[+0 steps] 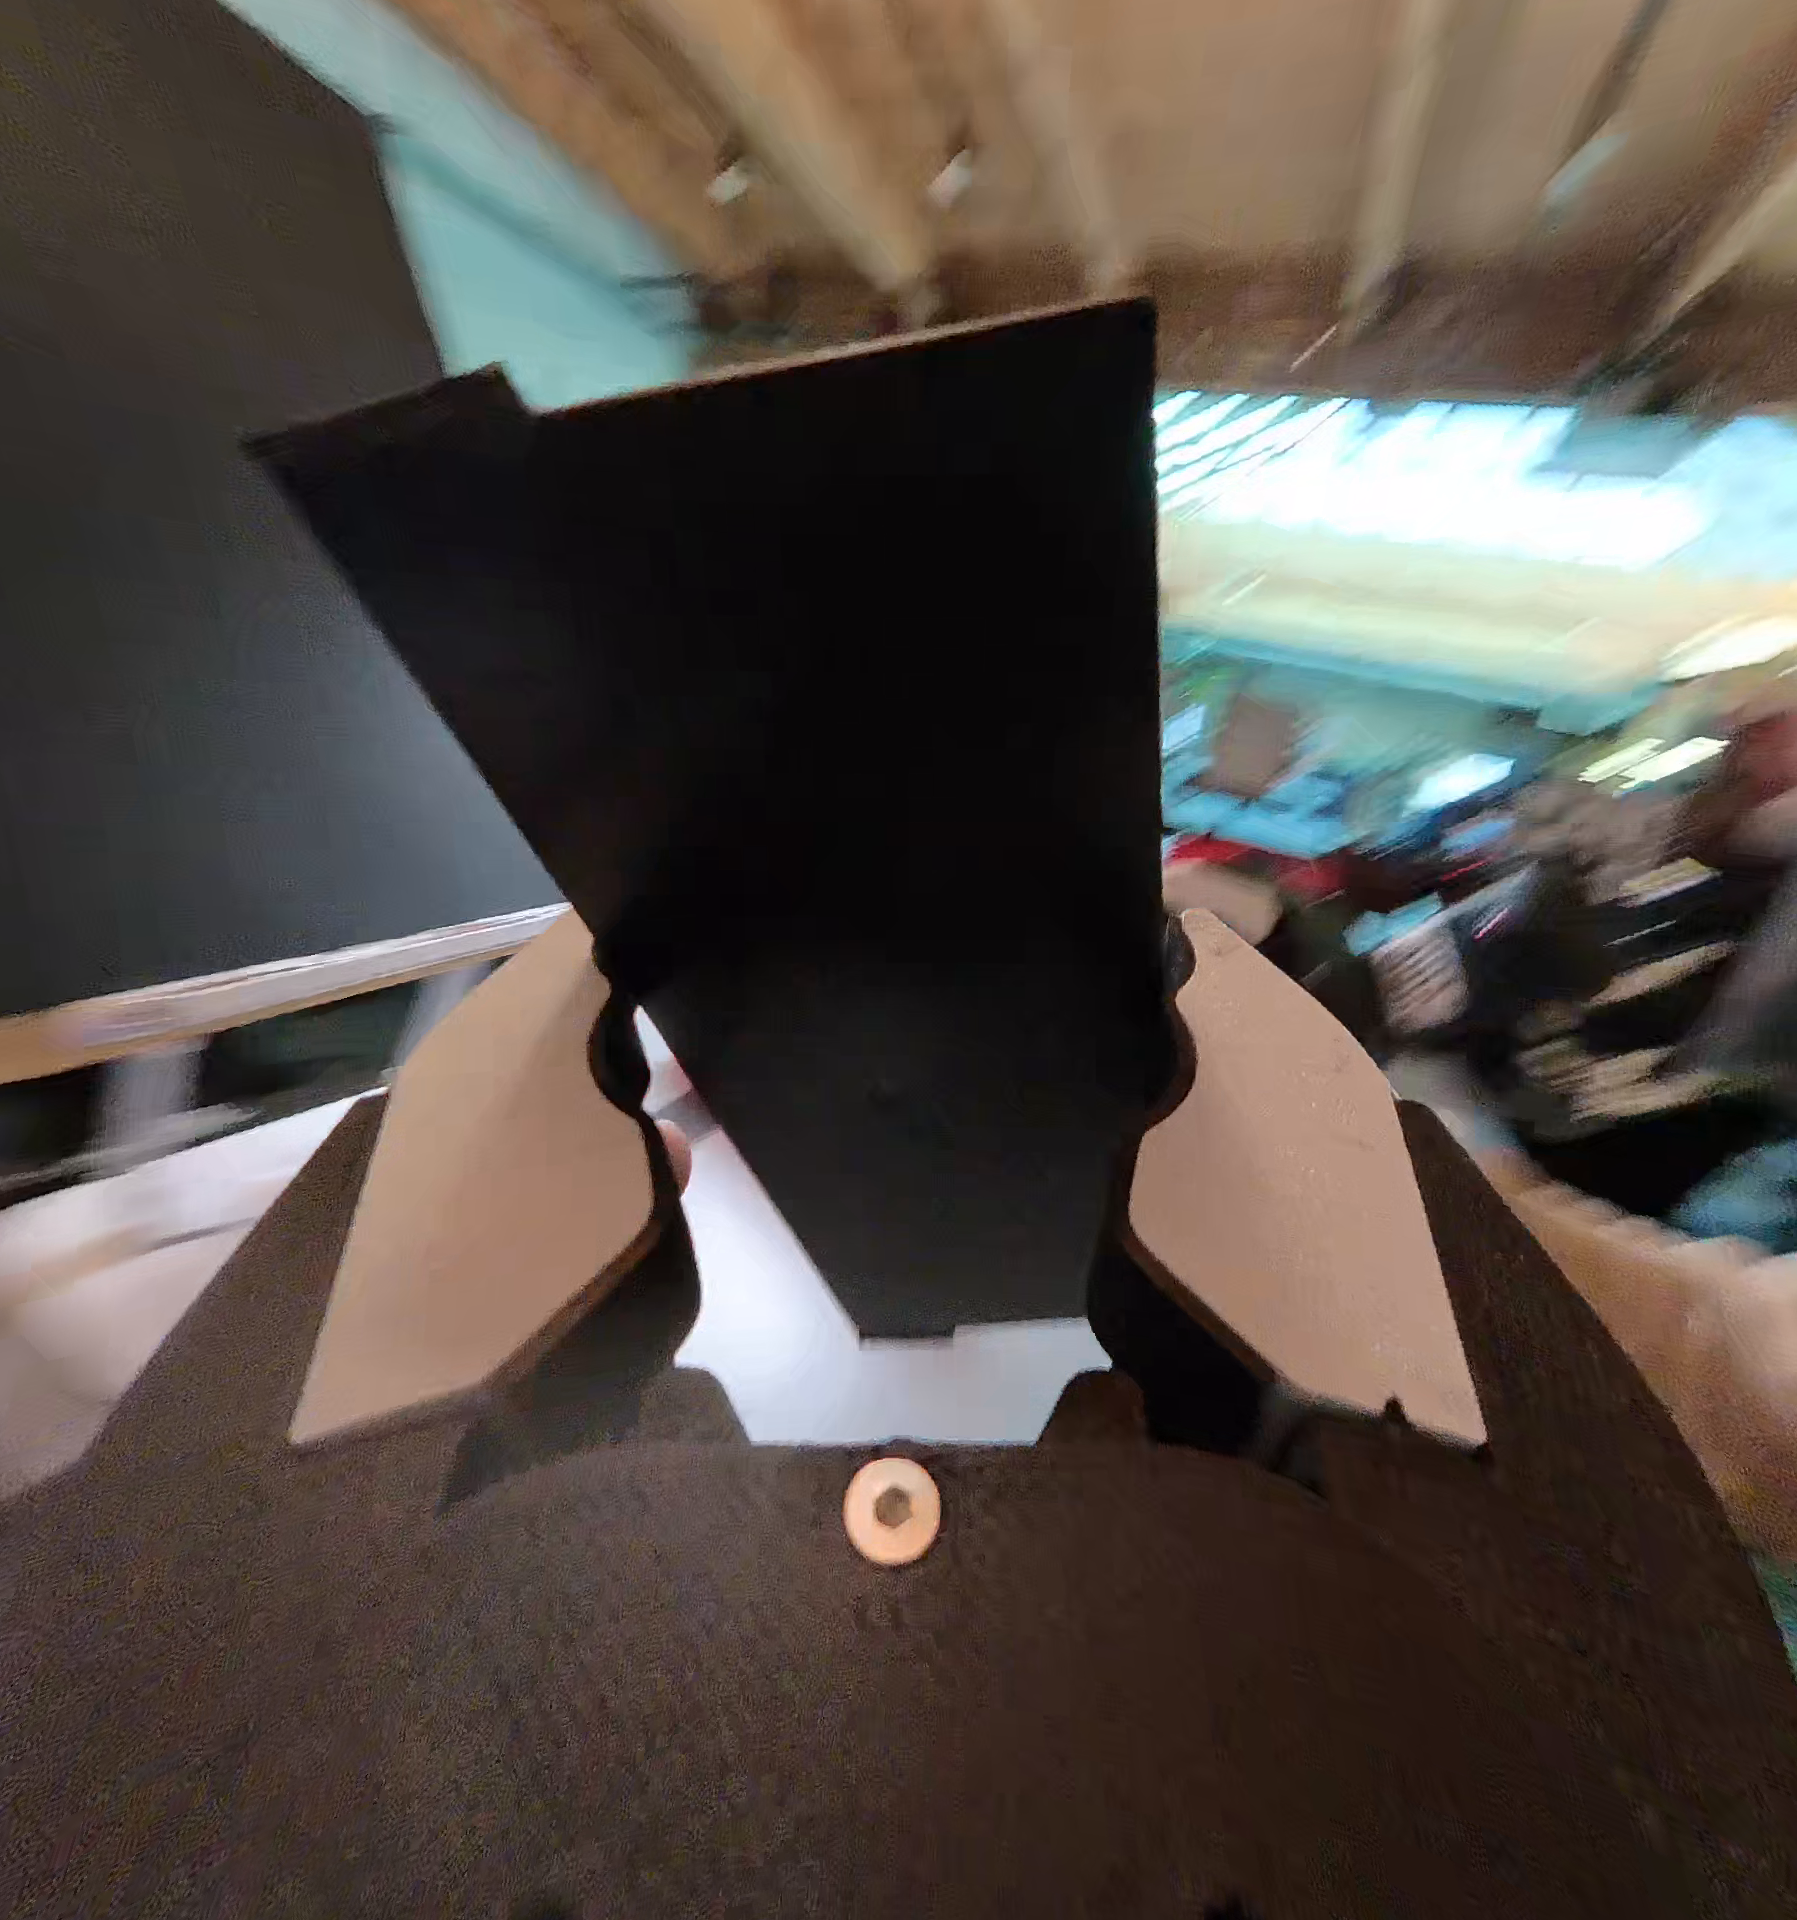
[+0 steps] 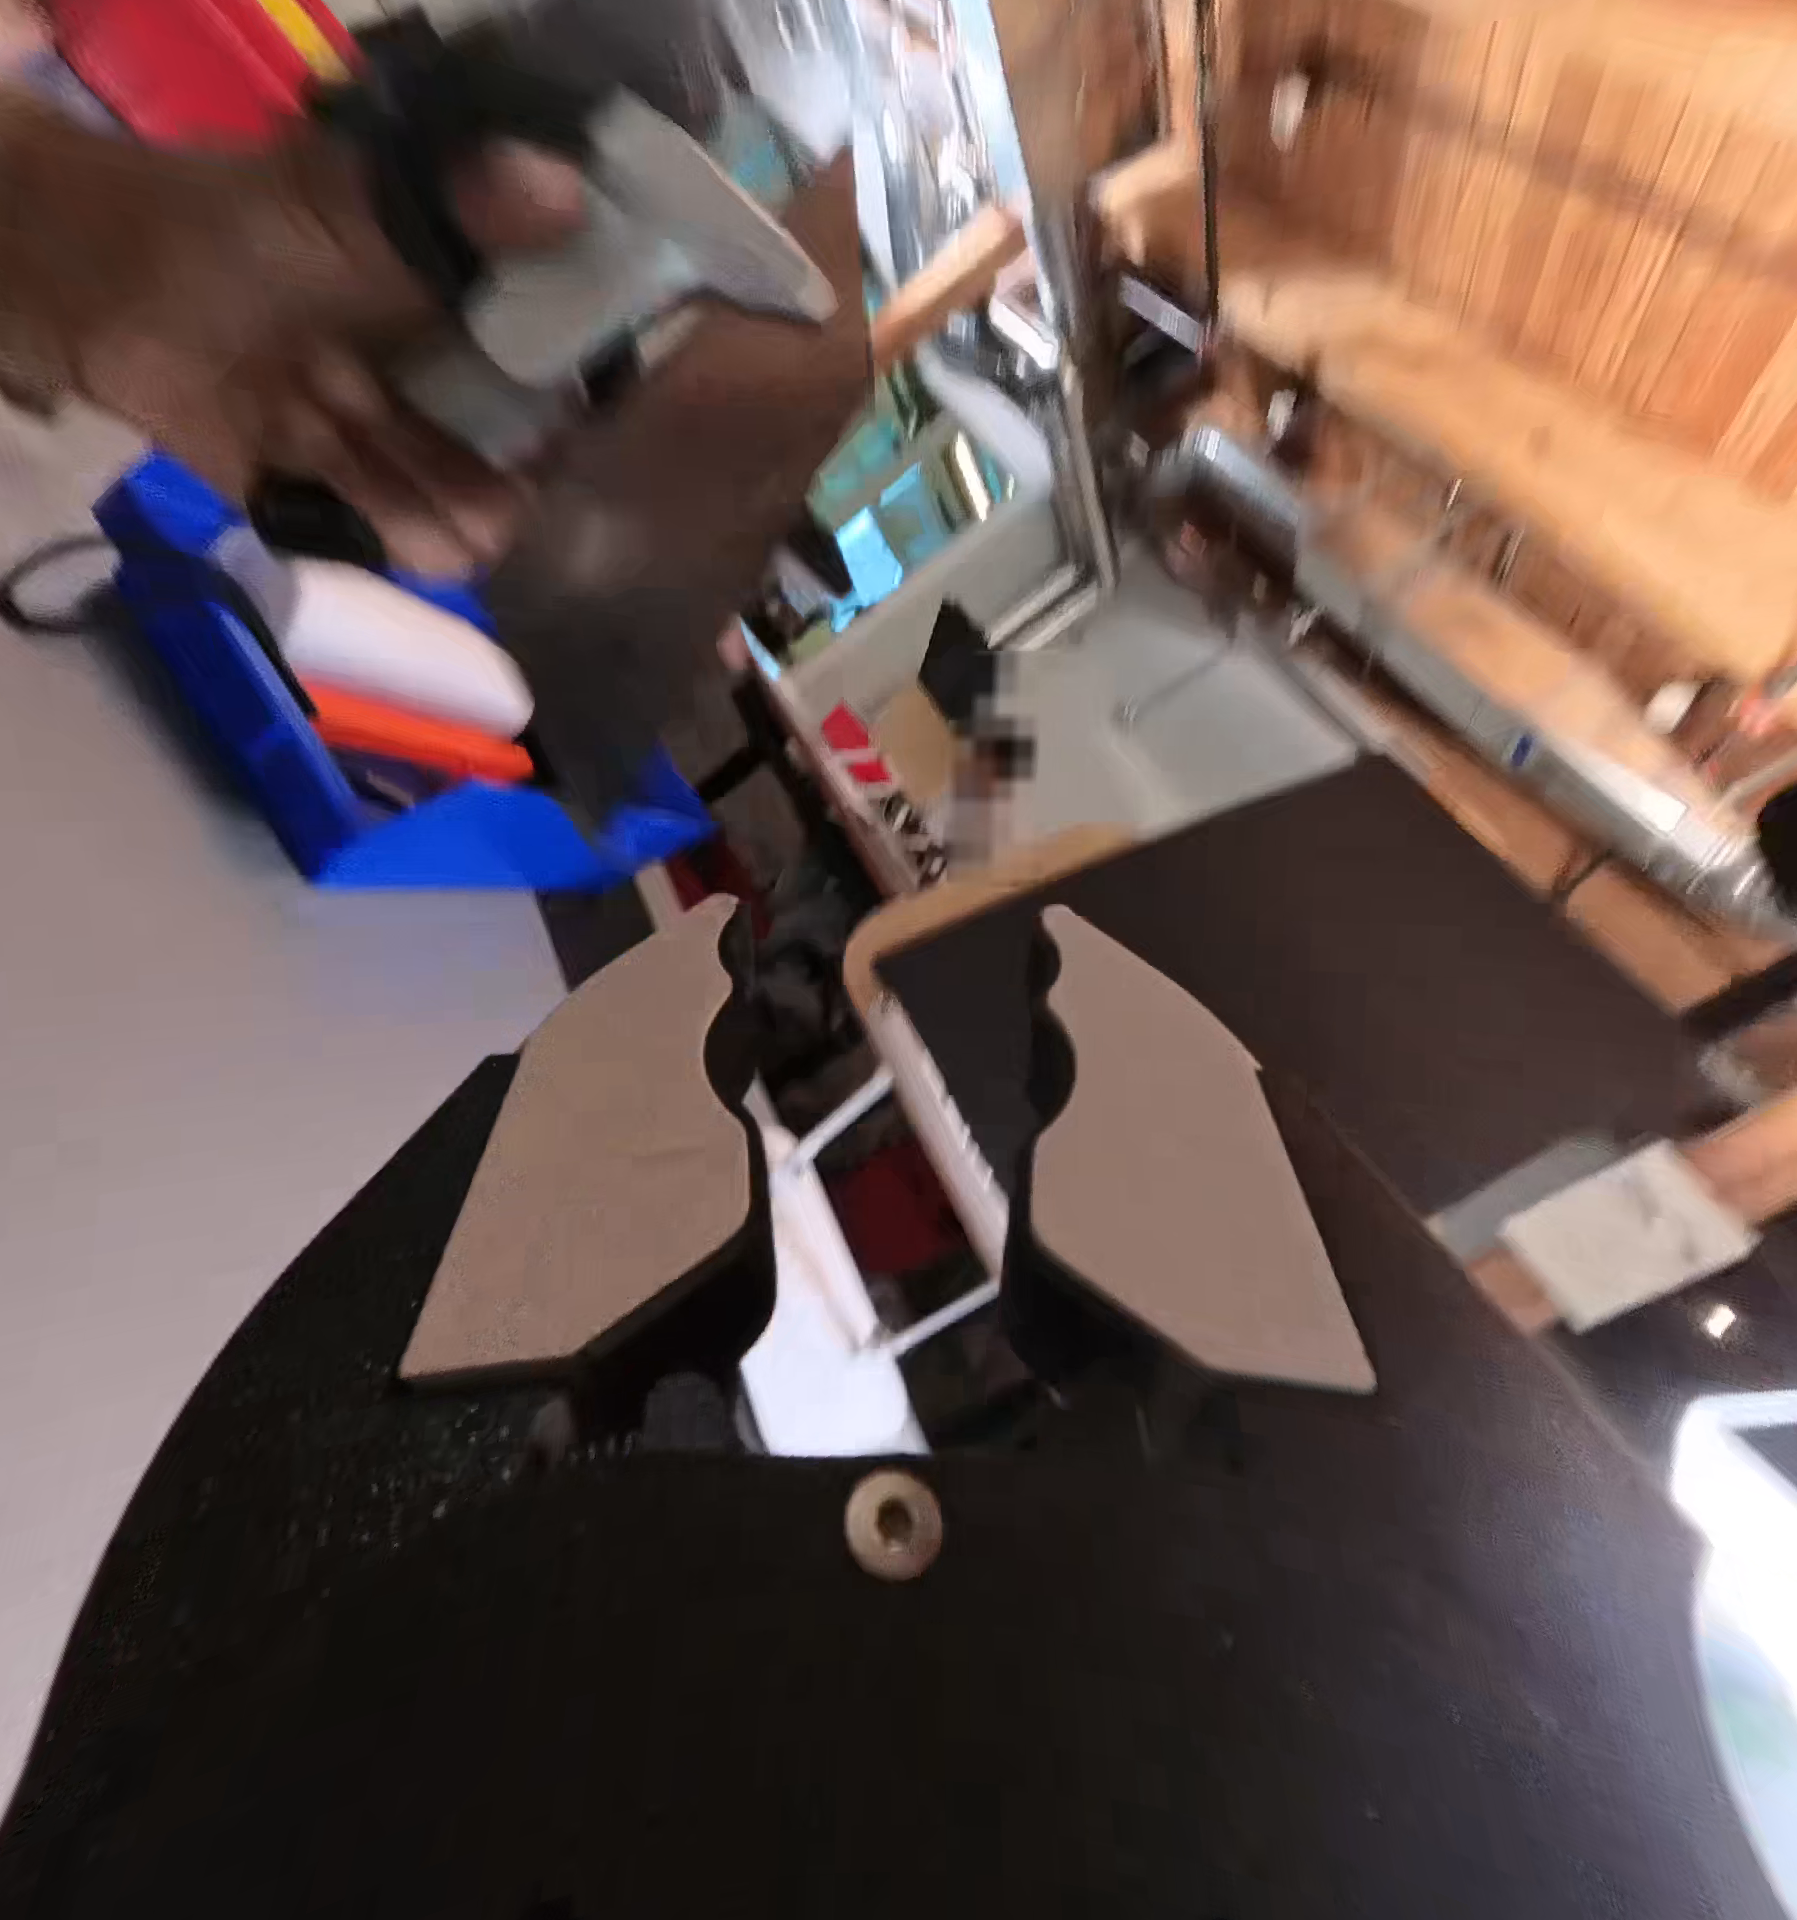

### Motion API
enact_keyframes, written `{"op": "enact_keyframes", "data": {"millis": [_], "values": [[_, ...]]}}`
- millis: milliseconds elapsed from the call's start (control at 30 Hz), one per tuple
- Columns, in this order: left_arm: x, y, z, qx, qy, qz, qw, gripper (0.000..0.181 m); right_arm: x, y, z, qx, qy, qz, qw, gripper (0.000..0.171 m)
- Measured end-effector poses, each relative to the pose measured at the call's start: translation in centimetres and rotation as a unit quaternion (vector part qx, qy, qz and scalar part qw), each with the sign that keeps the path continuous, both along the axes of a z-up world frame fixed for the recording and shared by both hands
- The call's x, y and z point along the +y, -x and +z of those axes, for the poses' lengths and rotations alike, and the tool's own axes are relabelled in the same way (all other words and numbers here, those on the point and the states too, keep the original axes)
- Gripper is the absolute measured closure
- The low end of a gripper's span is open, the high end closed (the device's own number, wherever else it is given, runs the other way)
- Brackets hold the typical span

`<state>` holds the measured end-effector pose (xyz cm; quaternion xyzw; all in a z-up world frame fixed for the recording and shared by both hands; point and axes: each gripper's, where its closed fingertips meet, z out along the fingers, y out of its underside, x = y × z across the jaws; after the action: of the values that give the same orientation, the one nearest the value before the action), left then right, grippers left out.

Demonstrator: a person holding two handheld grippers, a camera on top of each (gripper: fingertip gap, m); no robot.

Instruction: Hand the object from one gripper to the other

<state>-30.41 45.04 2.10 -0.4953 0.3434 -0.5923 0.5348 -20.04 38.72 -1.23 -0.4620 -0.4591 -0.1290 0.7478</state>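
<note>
A flat black object point(image 1: 821, 675), like a folded board with a second flap at its left, stands upright between the fingers of my left gripper point(image 1: 899, 935), which is shut on its lower part. My right gripper point(image 2: 886, 914) is open and empty, its jaws apart over a gap between tables. In the right wrist view the left gripper point(image 2: 603, 270) shows blurred at the upper left in a person's hand point(image 2: 198, 312), with the dark object point(image 2: 655, 540) hanging from it, apart from my right gripper.
A blue bin point(image 2: 250, 665) with white and orange items stands on the pale table point(image 2: 94, 1091) at the left. A black panel with a wooden edge point(image 2: 1393, 987) lies behind the right finger. A dark wall point(image 1: 146, 520) is left of the left gripper. Both views are motion-blurred.
</note>
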Motion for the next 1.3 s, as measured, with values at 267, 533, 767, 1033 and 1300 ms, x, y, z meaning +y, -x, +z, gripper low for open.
{"op": "enact_keyframes", "data": {"millis": [267,533,767,1033,1300], "values": [[6.8,3.3,-7.6,0.25,-0.107,0.166,0.948,0.085,4.1,-9.7,-5.9,0.15,0.23,-0.01,0.962,0.118],[3.8,-0.4,-11.1,0.347,-0.159,0.103,0.918,0.085,1.8,-7.1,-5.0,0.18,0.32,0.081,0.927,0.11],[2.9,-2.6,-12.5,0.435,-0.299,0.164,0.833,0.085,-0.1,-2.0,-3.6,0.088,0.313,0.068,0.943,0.107],[1.7,-5.9,-13.2,0.452,-0.463,0.237,0.725,0.086,0.5,2.8,-2.8,0.19,0.369,0.071,0.907,0.12],[-1.5,-7.8,-11.3,0.366,-0.474,0.217,0.771,0.093,1.1,2.2,-4.7,0.199,0.422,0.082,0.881,0.169]]}}
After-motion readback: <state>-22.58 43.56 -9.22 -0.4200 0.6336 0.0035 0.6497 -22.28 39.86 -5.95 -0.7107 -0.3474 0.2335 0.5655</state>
